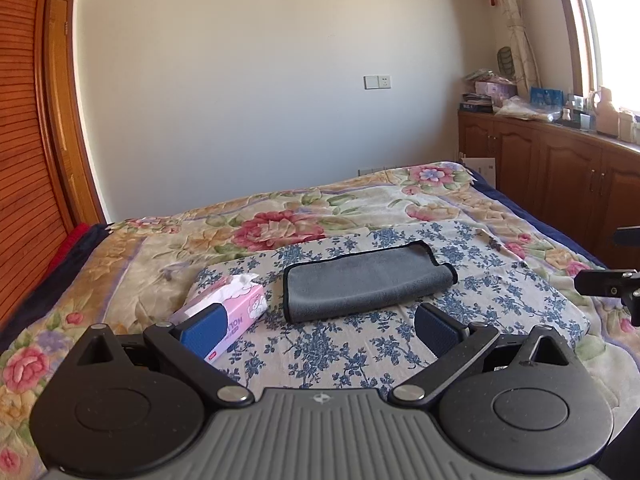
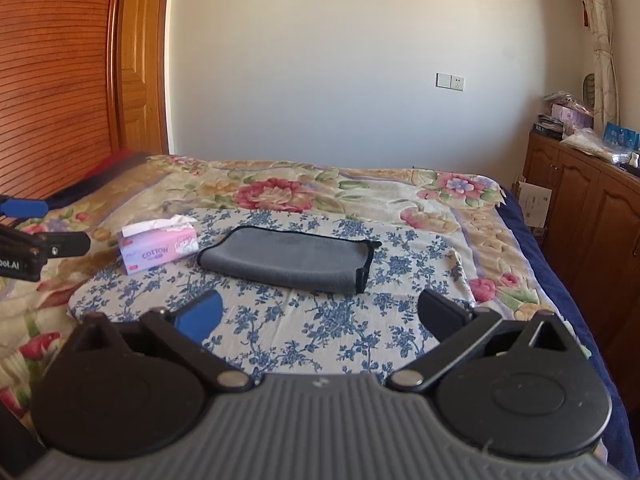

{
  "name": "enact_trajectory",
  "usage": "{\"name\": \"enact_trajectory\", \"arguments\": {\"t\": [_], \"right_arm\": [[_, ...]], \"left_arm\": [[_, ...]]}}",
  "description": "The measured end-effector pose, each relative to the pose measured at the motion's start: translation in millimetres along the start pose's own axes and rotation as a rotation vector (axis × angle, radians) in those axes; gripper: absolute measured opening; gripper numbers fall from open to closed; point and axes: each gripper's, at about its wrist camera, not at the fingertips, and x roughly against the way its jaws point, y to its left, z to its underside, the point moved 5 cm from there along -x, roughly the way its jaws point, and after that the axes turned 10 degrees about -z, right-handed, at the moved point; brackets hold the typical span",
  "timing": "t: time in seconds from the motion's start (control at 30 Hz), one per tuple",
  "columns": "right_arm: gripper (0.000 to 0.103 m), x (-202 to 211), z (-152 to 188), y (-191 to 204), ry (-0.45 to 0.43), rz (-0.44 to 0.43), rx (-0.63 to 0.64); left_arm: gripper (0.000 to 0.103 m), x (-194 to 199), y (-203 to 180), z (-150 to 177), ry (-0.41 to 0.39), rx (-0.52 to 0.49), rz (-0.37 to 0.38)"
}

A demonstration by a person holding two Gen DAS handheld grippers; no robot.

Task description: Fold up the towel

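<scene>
A grey towel with black edging [image 1: 362, 280] lies folded on a blue-flowered cloth [image 1: 320, 344] on the bed; it also shows in the right wrist view [image 2: 288, 258]. My left gripper [image 1: 320, 330] is open and empty, held above the cloth just short of the towel's near edge. My right gripper [image 2: 320, 316] is open and empty, also short of the towel's near edge. Part of the right gripper [image 1: 608, 280] shows at the right edge of the left wrist view. Part of the left gripper [image 2: 36, 236] shows at the left edge of the right wrist view.
A pink tissue box [image 1: 232, 312] stands on the cloth left of the towel, also in the right wrist view [image 2: 160, 250]. The floral bedspread [image 1: 280, 220] covers the bed. A wooden cabinet [image 1: 560, 168] with clutter runs along the right; a wooden headboard [image 2: 52, 80] is at the left.
</scene>
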Motion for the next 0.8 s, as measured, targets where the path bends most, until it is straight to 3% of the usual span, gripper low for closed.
{"name": "enact_trajectory", "arguments": {"t": [0.8], "right_arm": [[0.103, 0, 24, 12, -0.05, 0.018, -0.027]], "left_arm": [[0.103, 3, 5, 38, -0.002, 0.059, -0.059]]}}
